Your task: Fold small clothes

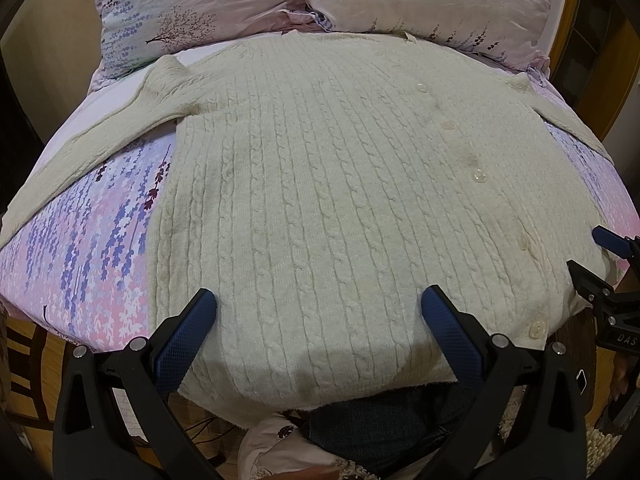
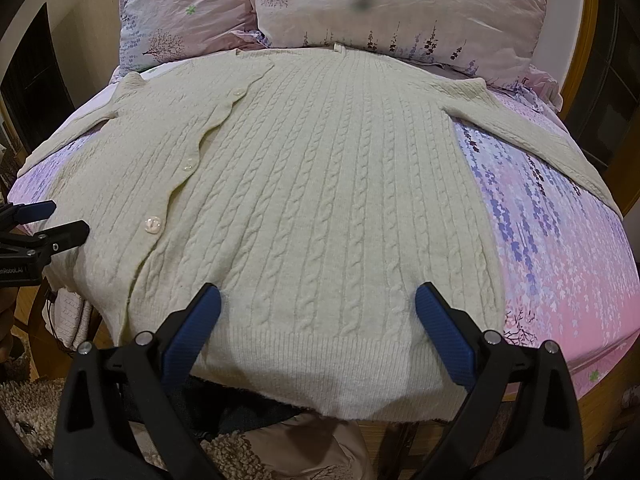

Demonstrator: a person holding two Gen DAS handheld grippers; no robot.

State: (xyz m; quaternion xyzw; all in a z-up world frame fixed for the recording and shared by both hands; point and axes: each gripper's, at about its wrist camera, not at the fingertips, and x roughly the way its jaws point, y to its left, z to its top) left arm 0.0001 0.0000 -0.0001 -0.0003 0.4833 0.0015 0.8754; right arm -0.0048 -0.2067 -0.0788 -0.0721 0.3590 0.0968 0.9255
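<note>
A cream cable-knit cardigan [image 1: 320,184] with a row of pale buttons lies flat on the bed, front up, sleeves spread to both sides; it also shows in the right wrist view [image 2: 320,184]. Its hem hangs over the near bed edge. My left gripper [image 1: 320,312] is open, jaws wide apart over the hem on the cardigan's left half. My right gripper [image 2: 318,308] is open over the hem on the right half. Each gripper shows in the other's view, the right gripper [image 1: 592,256] at the right edge, the left gripper [image 2: 60,220] at the left edge.
The bed has a pink and purple floral sheet [image 1: 92,248]. Two matching pillows [image 1: 192,12] lie at the head, beyond the collar. Dark and pale clothes [image 1: 380,420] lie below the near bed edge. A shaggy rug [image 2: 224,456] covers the floor.
</note>
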